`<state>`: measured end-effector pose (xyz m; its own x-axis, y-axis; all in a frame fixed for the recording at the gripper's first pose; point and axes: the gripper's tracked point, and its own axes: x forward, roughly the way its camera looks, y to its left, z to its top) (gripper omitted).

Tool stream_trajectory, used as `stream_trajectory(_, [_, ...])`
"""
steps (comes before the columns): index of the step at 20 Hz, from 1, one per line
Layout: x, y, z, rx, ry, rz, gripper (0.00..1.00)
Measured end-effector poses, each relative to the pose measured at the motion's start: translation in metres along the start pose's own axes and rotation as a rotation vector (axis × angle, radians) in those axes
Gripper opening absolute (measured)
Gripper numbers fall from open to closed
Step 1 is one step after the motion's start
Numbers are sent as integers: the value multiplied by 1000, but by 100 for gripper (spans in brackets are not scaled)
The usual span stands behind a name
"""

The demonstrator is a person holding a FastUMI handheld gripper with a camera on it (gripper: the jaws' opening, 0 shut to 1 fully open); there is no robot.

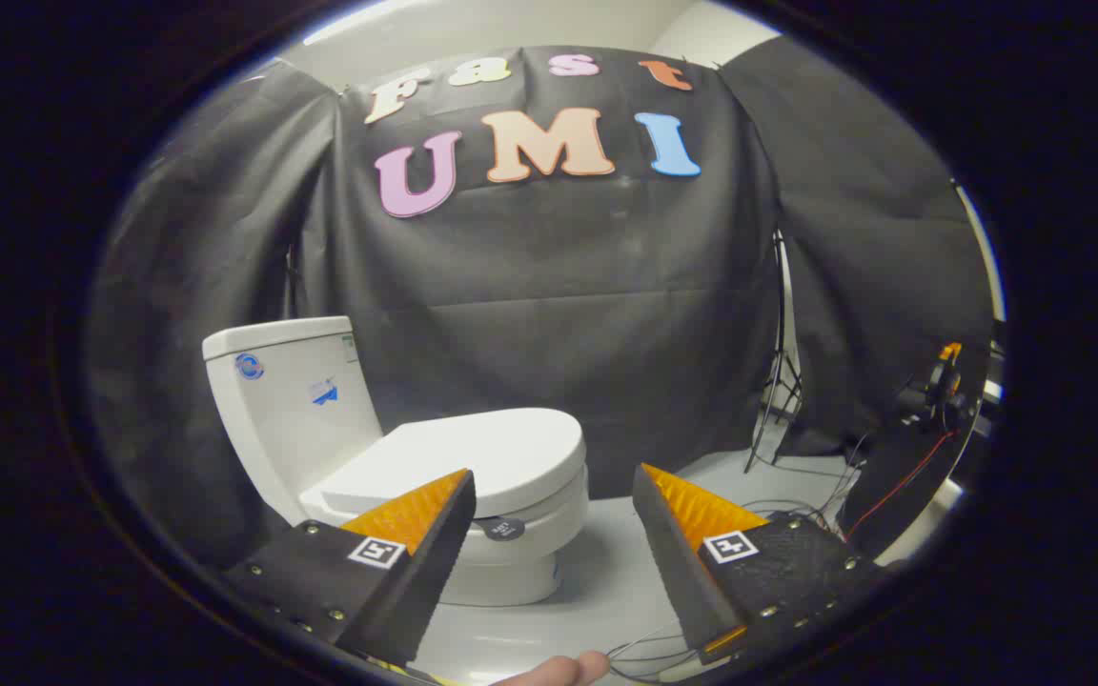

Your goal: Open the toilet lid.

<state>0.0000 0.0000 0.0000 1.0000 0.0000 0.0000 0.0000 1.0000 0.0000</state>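
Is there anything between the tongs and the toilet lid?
No. In the gripper view the open tongs hang apart from the shut lid; just air and bare floor beyond.

The white toilet lid (473, 457) lies shut, flat on the bowl (520, 543), ahead of the tank (292, 400), beyond the left finger.

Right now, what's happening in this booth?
A person is holding the gripper toward a white toilet. The jaws stand wide open with nothing between them. The toilet lid is down, closed over the bowl, just beyond the left finger. Nothing touches it yet. A light stand and cables sit off to the right.
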Motion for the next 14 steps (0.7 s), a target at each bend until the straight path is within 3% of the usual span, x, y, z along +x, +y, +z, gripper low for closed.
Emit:
stream_trajectory(4, [3, 2, 11, 127, -11, -70, 99])
stream_trajectory(10, [-2, -2, -14, 35, 42, -168, 99])
stream_trajectory(14, [9, 5, -12, 21, 42, -154, 100])
